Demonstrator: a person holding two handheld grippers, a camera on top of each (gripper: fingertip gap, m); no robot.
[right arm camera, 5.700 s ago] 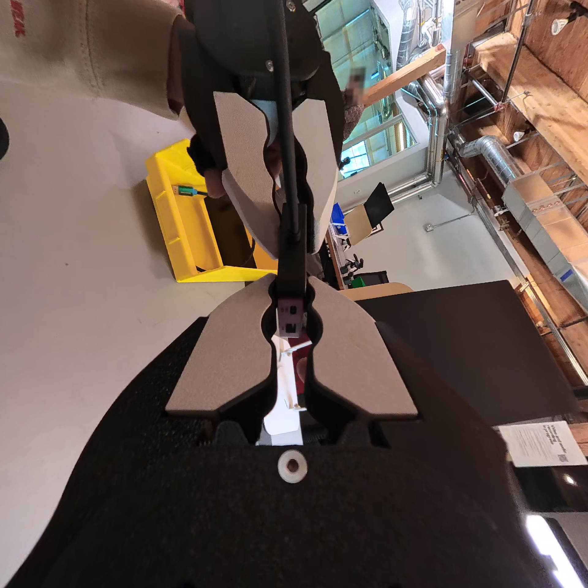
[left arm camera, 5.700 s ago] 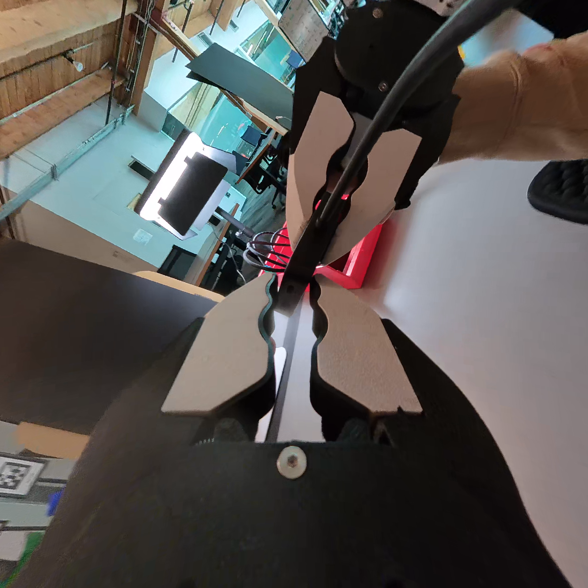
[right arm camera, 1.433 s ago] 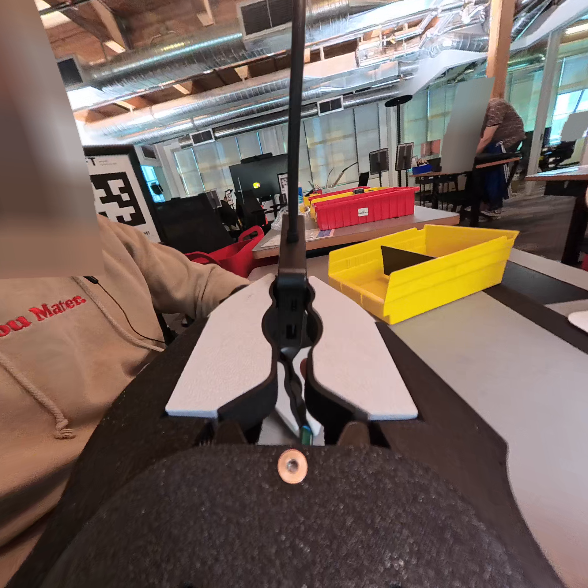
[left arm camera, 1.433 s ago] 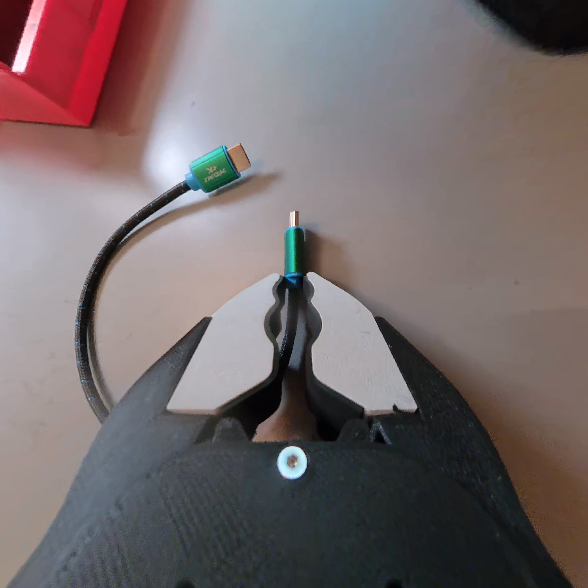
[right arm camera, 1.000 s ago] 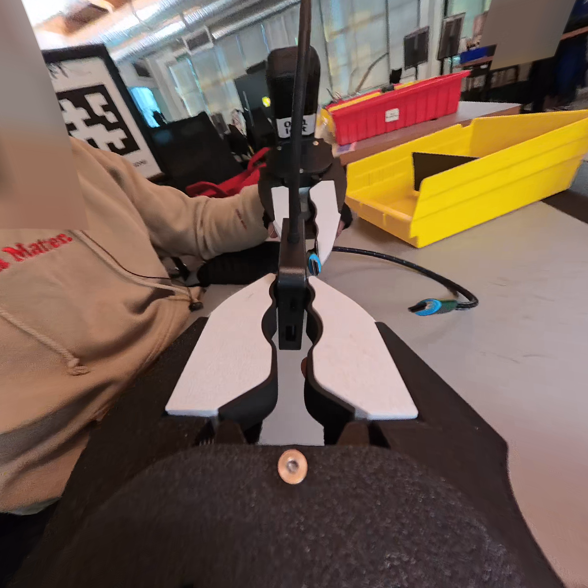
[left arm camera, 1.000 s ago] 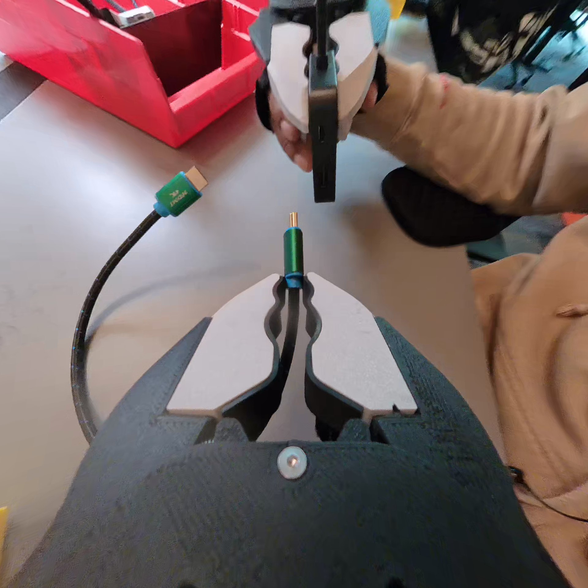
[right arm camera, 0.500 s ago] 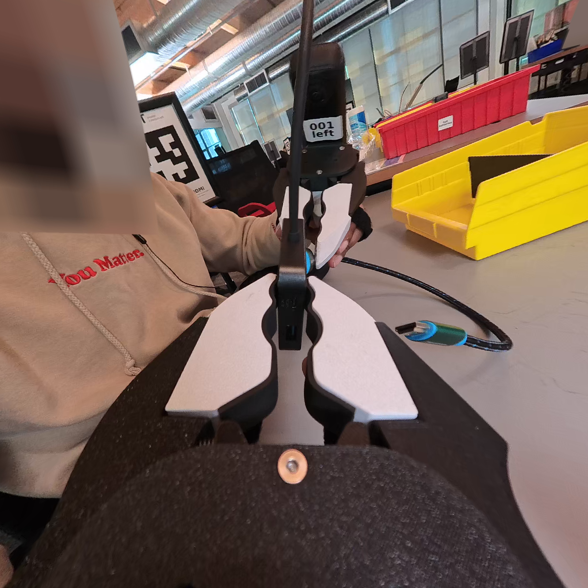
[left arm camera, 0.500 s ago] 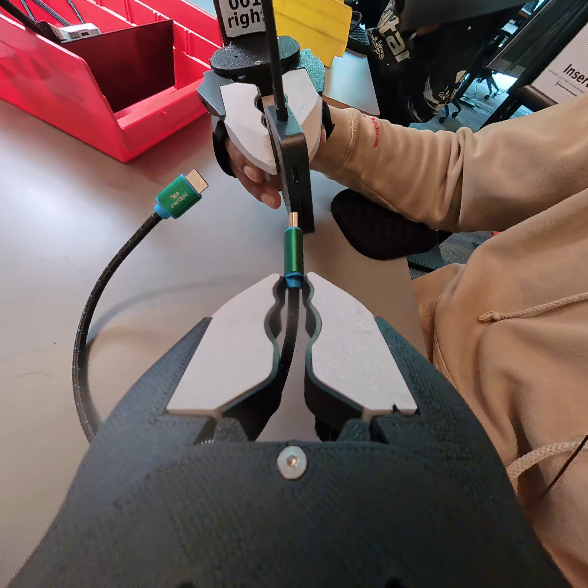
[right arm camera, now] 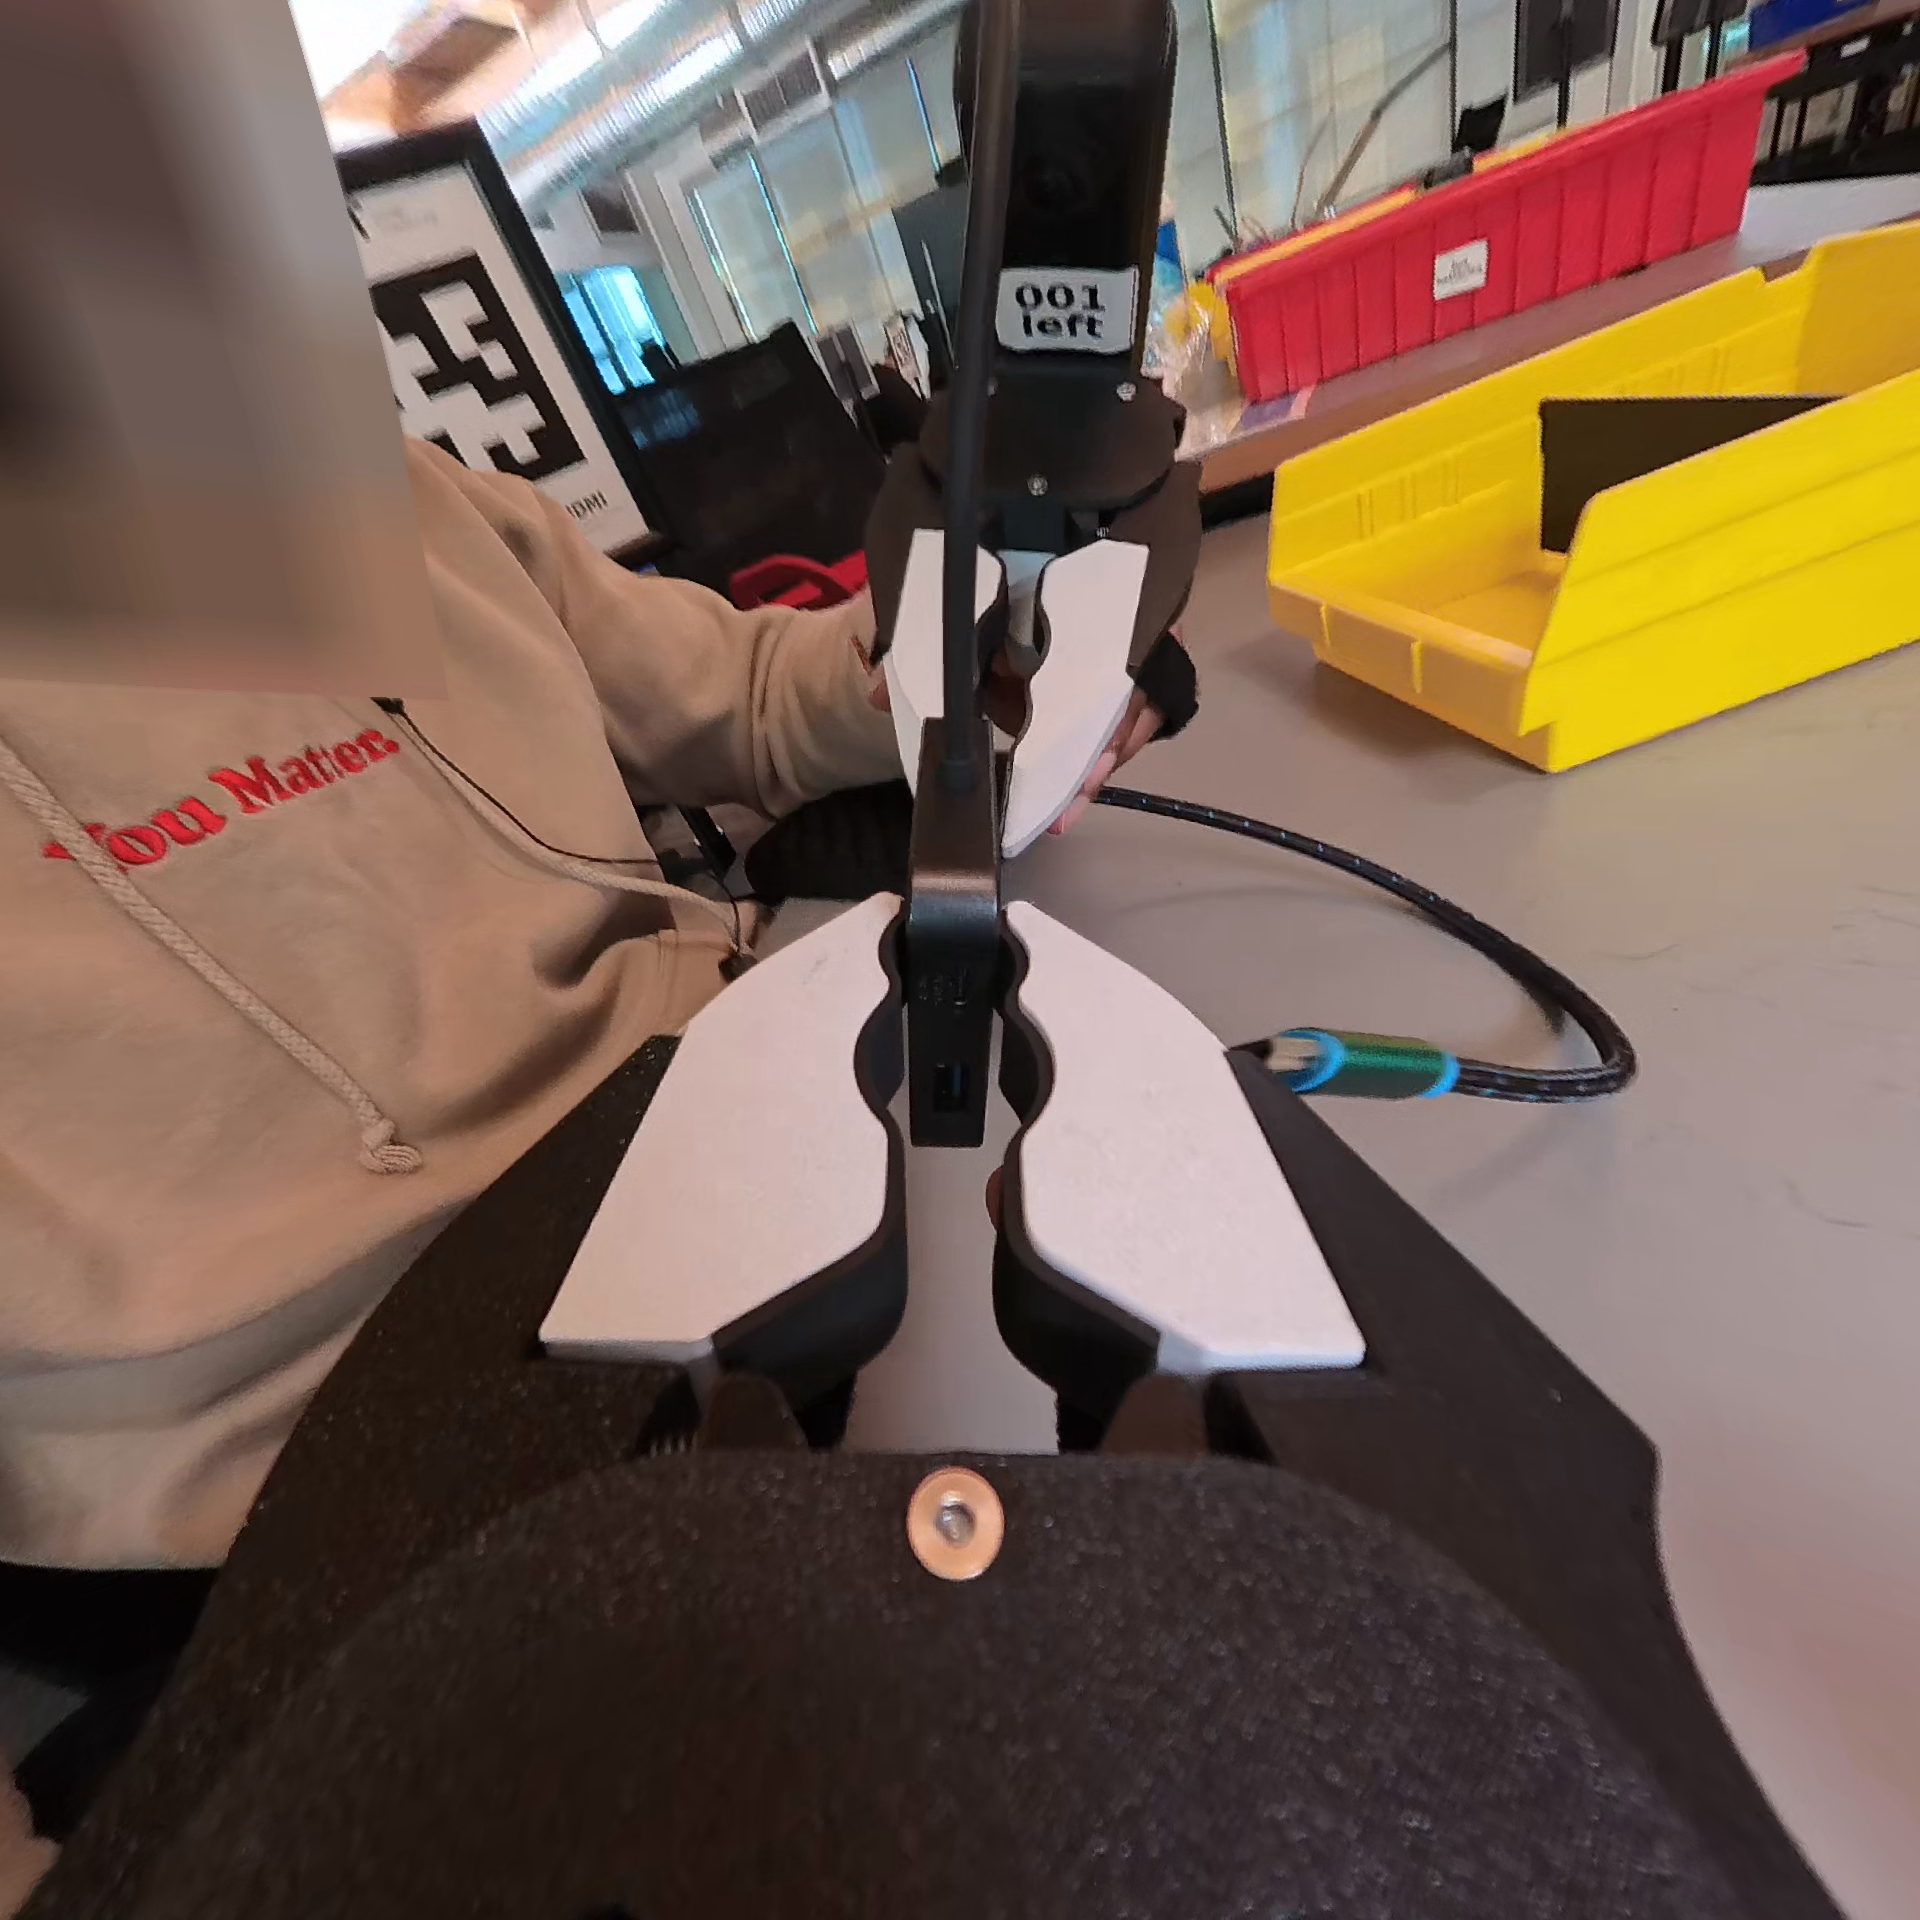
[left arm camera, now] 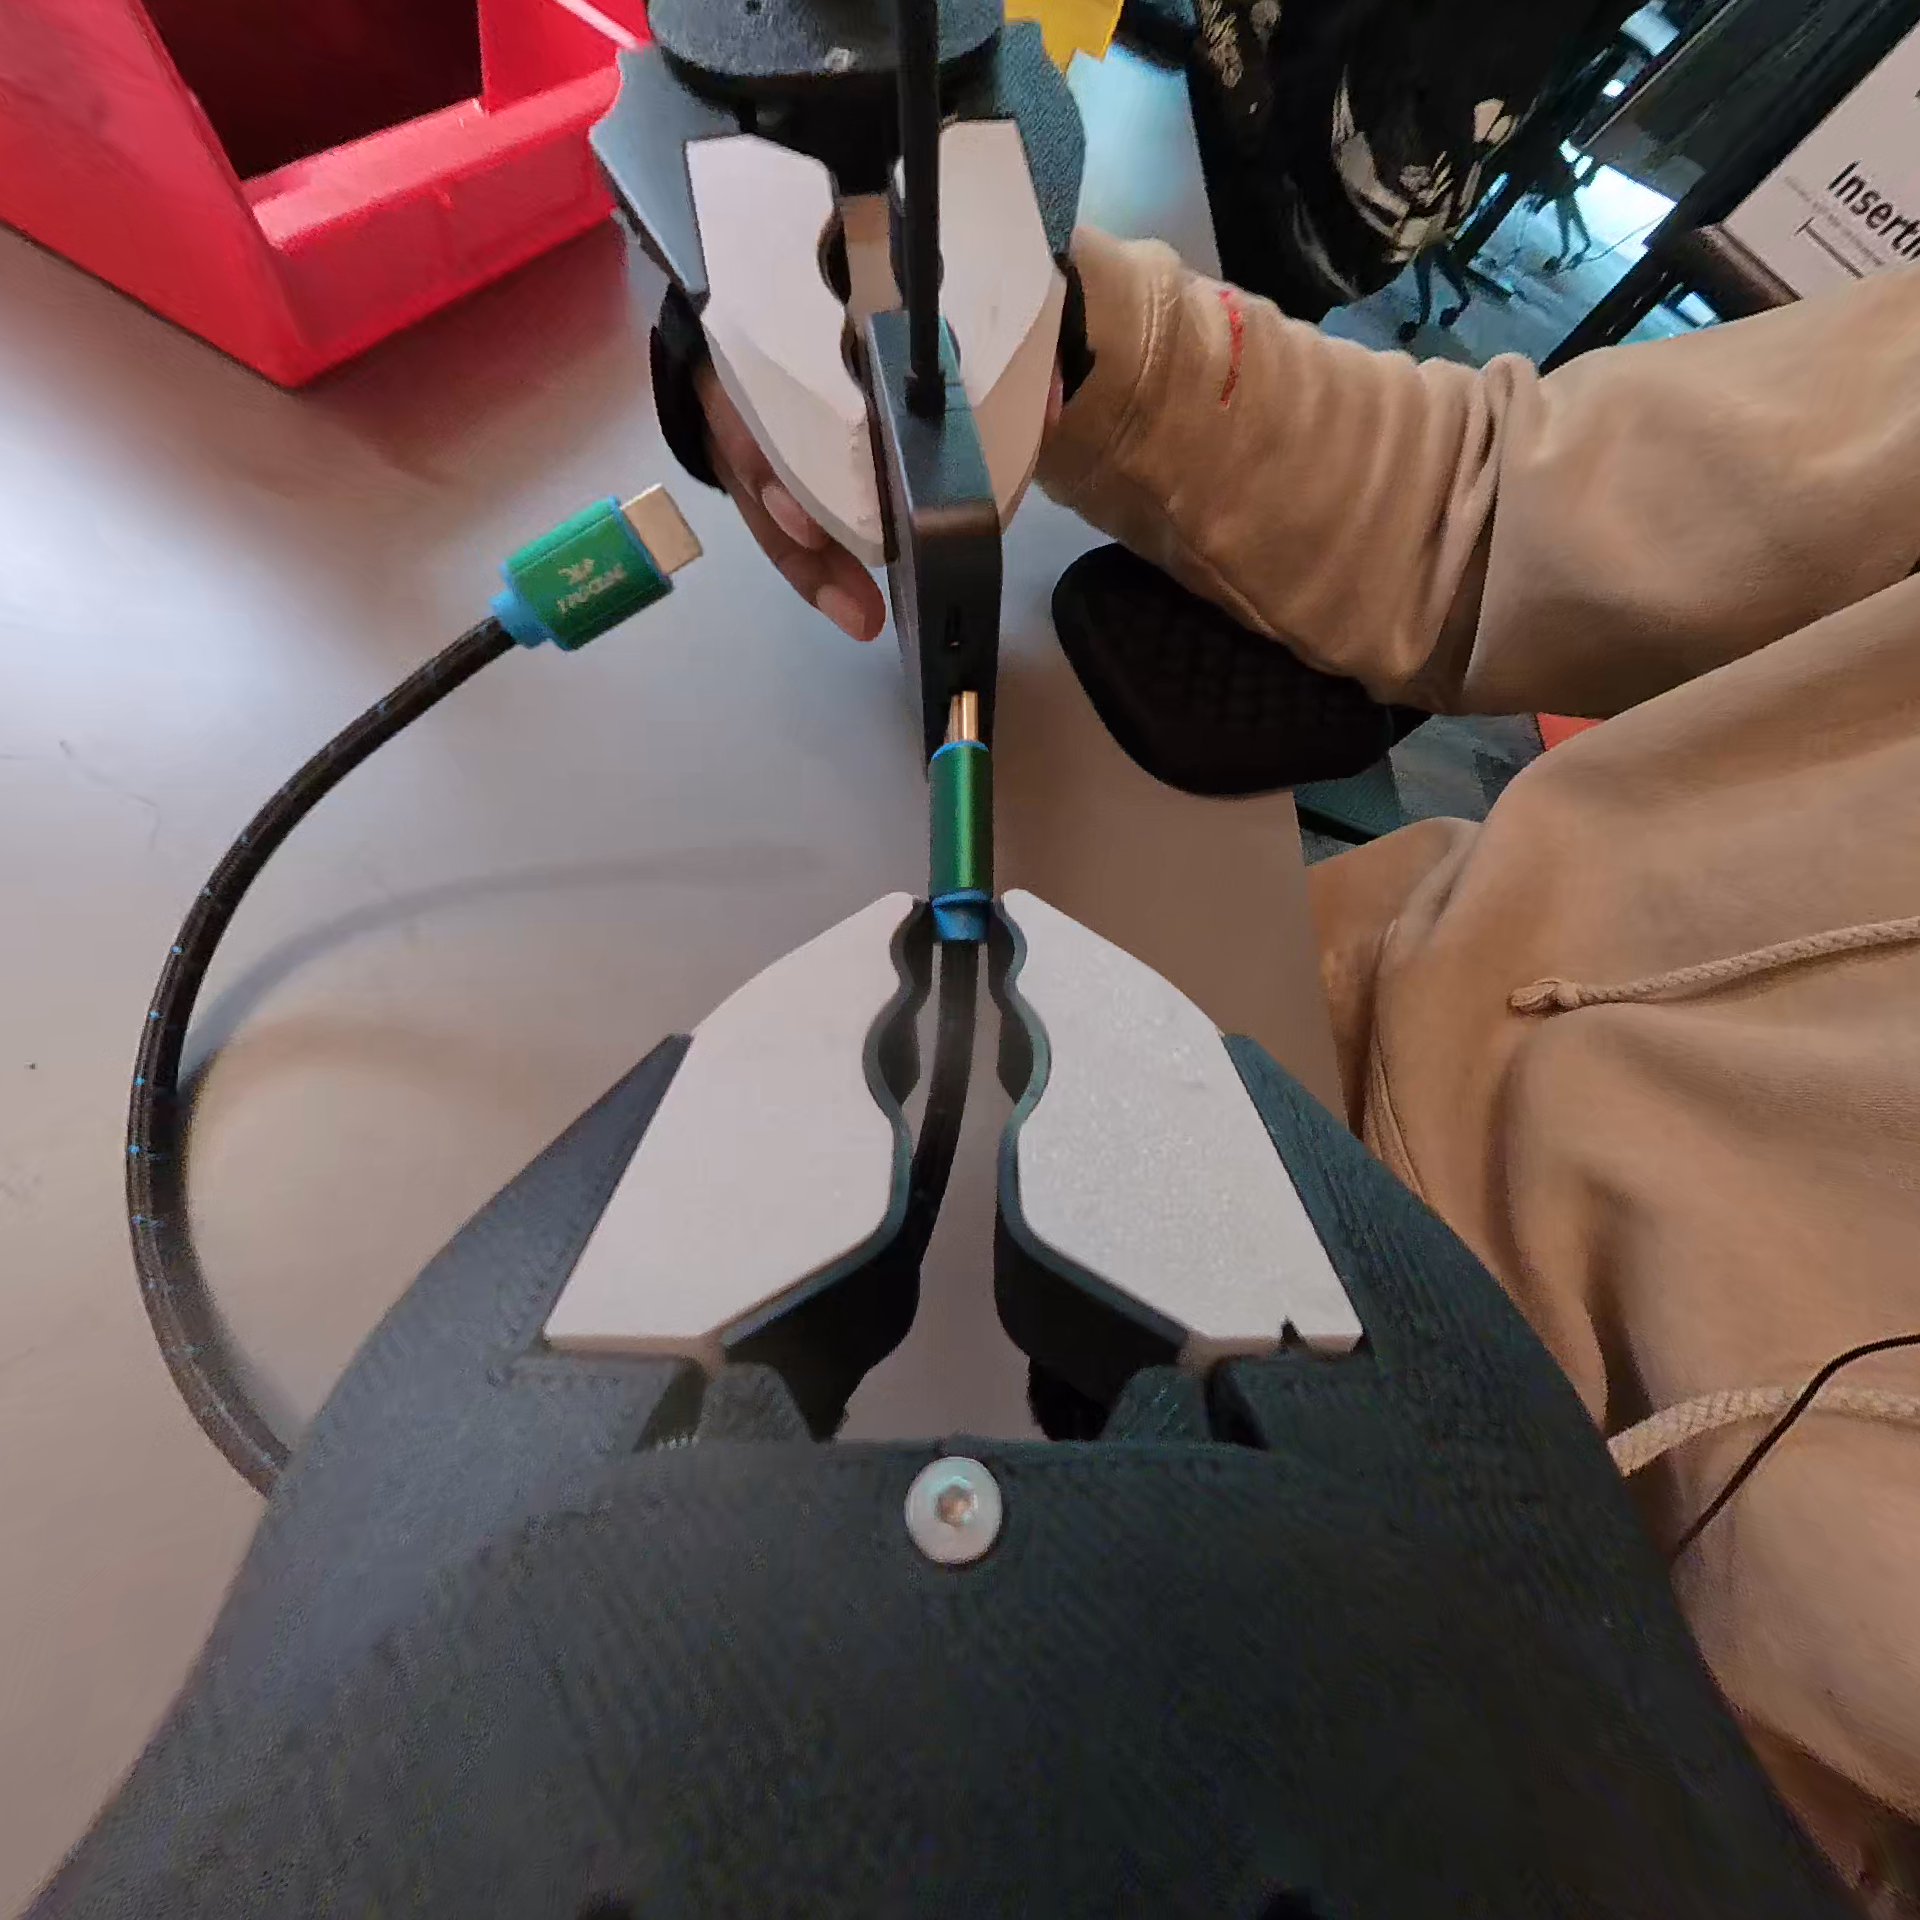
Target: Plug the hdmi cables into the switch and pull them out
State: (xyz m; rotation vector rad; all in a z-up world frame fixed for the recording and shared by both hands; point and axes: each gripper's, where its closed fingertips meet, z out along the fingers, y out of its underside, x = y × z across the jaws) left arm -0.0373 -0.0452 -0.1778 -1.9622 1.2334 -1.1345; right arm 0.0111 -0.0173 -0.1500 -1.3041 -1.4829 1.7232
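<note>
My left gripper (left arm camera: 958, 914) is shut on a braided HDMI cable just behind its green plug (left arm camera: 958, 821). The plug's gold tip (left arm camera: 964, 719) sits at a port on the near edge of the black switch (left arm camera: 943, 540). My right gripper (right arm camera: 951, 920) is shut on that black switch (right arm camera: 948, 997), held edge-on above the table with its own black lead (right arm camera: 968, 416) running upward. The cable's other green plug (left arm camera: 592, 574) lies free on the table to the left; it also shows in the right wrist view (right arm camera: 1371, 1062). Each gripper faces the other.
A red bin (left arm camera: 260, 135) stands at the back left in the left wrist view. A yellow bin (right arm camera: 1621, 582) stands at the right in the right wrist view. A person in a tan hoodie (right arm camera: 312, 935) sits close. A black pad (left arm camera: 1205, 686) lies on the grey table (left arm camera: 312, 831). The tips of one gripper are about 7 centimeters away from the tips of the other.
The two grippers have closed the gap: the switch came toward my left gripper and the plug's gold tip now sits at the switch's port. Earlier the left gripper had swung up from the table.
</note>
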